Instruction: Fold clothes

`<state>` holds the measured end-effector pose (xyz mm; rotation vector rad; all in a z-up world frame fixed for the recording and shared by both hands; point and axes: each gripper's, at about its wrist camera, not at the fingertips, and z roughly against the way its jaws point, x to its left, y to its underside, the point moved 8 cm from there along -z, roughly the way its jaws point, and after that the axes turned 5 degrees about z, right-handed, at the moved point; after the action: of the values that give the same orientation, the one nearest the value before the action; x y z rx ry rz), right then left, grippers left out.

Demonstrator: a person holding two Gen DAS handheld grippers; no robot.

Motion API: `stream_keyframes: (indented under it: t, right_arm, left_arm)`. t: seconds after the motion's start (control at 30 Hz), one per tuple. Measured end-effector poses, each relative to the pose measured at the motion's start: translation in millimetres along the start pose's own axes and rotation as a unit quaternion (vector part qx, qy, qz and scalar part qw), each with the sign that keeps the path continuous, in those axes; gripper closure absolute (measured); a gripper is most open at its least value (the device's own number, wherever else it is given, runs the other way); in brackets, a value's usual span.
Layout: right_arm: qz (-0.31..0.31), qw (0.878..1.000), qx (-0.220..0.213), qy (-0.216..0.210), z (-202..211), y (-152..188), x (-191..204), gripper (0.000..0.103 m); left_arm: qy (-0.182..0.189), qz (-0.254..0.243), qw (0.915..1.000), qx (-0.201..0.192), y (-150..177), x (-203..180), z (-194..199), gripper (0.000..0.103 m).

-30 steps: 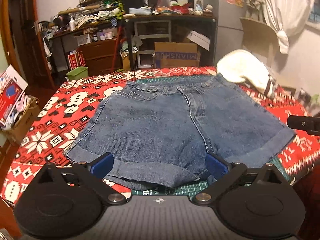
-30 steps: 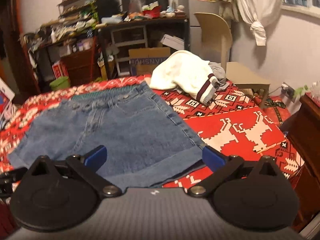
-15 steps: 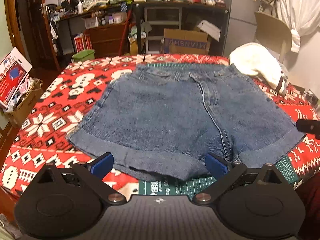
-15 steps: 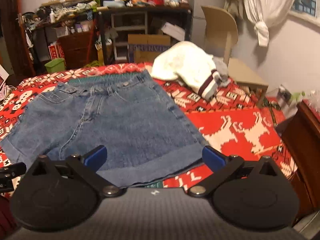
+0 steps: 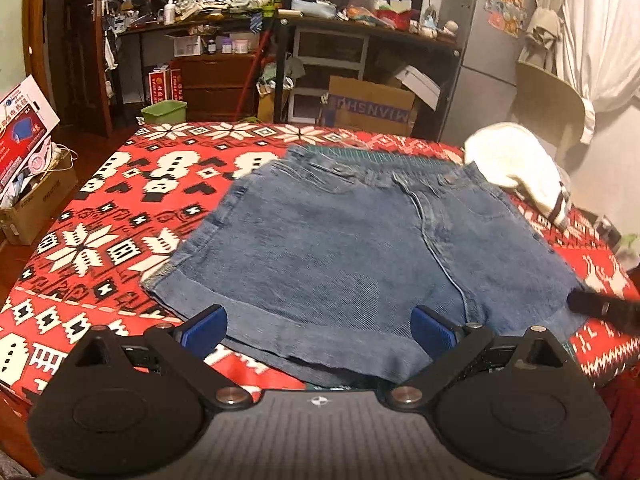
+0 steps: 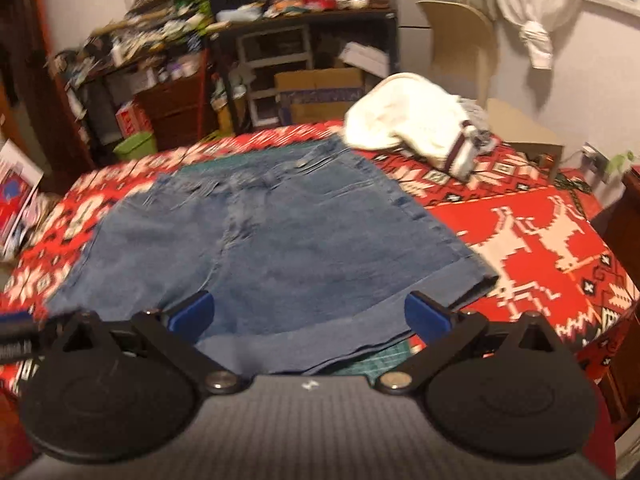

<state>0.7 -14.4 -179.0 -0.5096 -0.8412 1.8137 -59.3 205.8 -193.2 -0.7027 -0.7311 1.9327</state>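
Blue denim shorts (image 5: 352, 248) lie flat and spread out on the red patterned tablecloth (image 5: 120, 216), waistband at the far side, rolled leg hems toward me. My left gripper (image 5: 319, 326) is open and empty, over the hem of the left leg. My right gripper (image 6: 307, 316) is open and empty, over the hem of the right leg; the shorts also show in the right wrist view (image 6: 280, 240). The tip of the right gripper shows at the right edge of the left wrist view (image 5: 604, 307).
A heap of white clothing (image 5: 516, 164) lies at the far right of the table, also in the right wrist view (image 6: 412, 128). A green cutting mat (image 6: 380, 356) peeks out under the shorts. Shelves, cardboard boxes (image 5: 372, 102) and a chair (image 6: 460, 40) stand behind the table.
Both grippers have risen and tilted down over the shorts' hems. The left view has shifted to the left, the right view has swung left and is blurred. Both stay open.
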Motion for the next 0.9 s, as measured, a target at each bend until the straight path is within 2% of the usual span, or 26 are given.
stream_keyframes:
  t: [0.07, 0.17, 0.3, 0.4, 0.5, 0.7, 0.83, 0.9]
  right_arm:
    - [0.020, 1.000, 0.009, -0.012, -2, 5, 16, 0.009]
    - [0.050, 0.998, 0.022, -0.027, -5, 17, 44, 0.018]
    - [0.081, 0.995, 0.030, -0.047, -7, 32, 81, 0.039]
    - [0.115, 0.992, 0.026, -0.051, -13, 40, 107, 0.047]
    - [0.148, 0.987, 0.039, -0.046, -25, 46, 126, 0.057]
    - [0.144, 0.985, 0.056, -0.073, -36, 53, 146, 0.058]
    - [0.150, 0.985, 0.063, -0.061, -47, 57, 154, 0.058]
    - [0.134, 0.989, 0.051, -0.046, -50, 55, 151, 0.058]
  left_arm:
    - [0.004, 0.002, 1.0000, -0.001, -2, 9, -1, 0.004]
    - [-0.009, -0.011, 0.9999, 0.001, -4, 27, -4, 0.004]
    - [-0.026, -0.052, 0.9983, 0.007, -3, 44, -5, 0.004]
    - [-0.006, -0.043, 0.9988, 0.022, 3, 53, -3, 0.005]
    - [0.012, -0.022, 0.9990, 0.036, 11, 60, -3, 0.010]
    - [0.004, -0.025, 0.9988, 0.042, 24, 64, -6, 0.011]
    - [0.012, -0.008, 0.9989, 0.045, 26, 66, -9, 0.011]
    - [0.016, 0.003, 0.9989, 0.043, 26, 67, -9, 0.011]
